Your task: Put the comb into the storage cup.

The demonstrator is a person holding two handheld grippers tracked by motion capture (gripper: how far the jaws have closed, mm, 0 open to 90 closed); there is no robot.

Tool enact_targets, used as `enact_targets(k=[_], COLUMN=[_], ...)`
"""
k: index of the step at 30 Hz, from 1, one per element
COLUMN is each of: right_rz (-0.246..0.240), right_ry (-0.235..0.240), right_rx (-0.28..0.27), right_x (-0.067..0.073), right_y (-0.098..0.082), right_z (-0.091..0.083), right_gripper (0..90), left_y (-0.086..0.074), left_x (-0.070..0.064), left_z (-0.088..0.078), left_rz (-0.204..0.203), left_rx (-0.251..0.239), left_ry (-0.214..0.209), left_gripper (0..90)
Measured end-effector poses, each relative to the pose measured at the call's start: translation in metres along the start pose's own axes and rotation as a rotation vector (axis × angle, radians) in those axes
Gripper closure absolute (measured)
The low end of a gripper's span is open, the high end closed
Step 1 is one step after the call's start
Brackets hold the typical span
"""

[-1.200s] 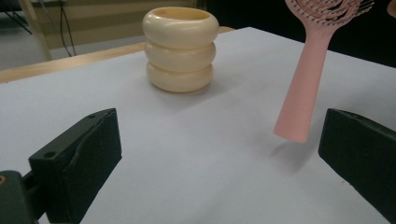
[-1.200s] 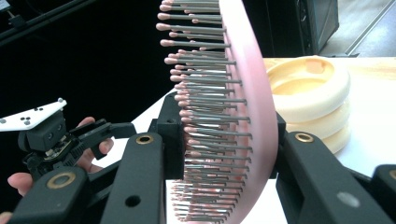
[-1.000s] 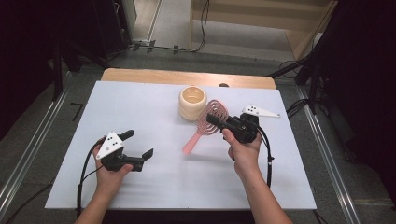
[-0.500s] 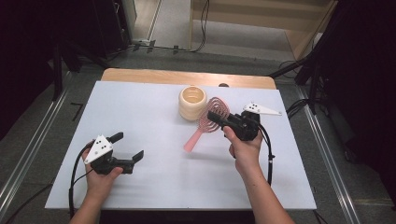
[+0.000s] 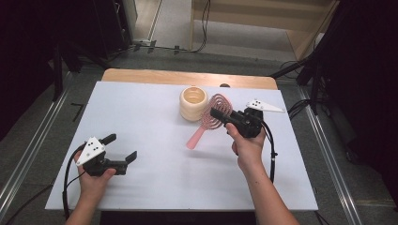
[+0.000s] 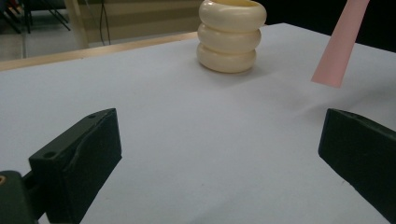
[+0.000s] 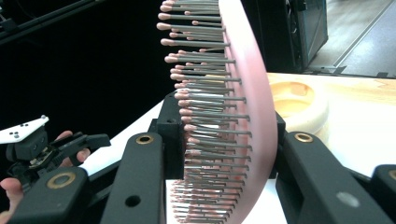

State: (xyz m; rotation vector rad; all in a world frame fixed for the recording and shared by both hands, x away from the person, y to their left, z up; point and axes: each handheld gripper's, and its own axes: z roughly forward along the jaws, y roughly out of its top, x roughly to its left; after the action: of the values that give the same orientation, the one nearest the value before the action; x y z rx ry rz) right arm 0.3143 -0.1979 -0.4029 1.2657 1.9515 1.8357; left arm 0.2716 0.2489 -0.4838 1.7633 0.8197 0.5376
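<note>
Right gripper (image 5: 220, 114) pinching pink hairbrush (image 5: 213, 117) by its head, handle slanting down above white table (image 5: 155, 117), cream cup (image 5: 193, 103) just left, left gripper (image 5: 123, 147) spread wide, near left.

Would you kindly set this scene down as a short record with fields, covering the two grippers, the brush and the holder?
surface: white table top
held item: pink hairbrush, lifted, handle slanting down to the left
right gripper: shut on the brush head, bristles against one pad
left gripper: open, nothing between the jaws, low over the table's left side
container: cream ribbed cup, upright, just left of the brush head
contact between brush and cup: cannot tell
</note>
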Motion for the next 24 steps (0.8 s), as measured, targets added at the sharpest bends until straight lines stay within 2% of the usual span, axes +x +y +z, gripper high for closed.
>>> enact_targets(k=[13,18,24], right_rz=[-0.013,-0.019,-0.015], right_ry=[-0.004,0.003,0.002], right_rx=[-0.004,-0.005,-0.003], right_x=[-0.003,-0.003,-0.005], right_y=[0.011,0.015,0.019], right_z=[0.004,0.007,0.011], right_gripper=[61.9,61.9,61.9], left_y=[-0.004,-0.005,-0.008], left_x=[0.003,0.004,0.002], left_z=[-0.008,-0.013,-0.013], left_rz=[0.000,-0.017,-0.008], left_rx=[-0.014,-0.018,-0.016], left_ry=[0.001,0.004,0.006], left_gripper=[0.0,0.0,0.0])
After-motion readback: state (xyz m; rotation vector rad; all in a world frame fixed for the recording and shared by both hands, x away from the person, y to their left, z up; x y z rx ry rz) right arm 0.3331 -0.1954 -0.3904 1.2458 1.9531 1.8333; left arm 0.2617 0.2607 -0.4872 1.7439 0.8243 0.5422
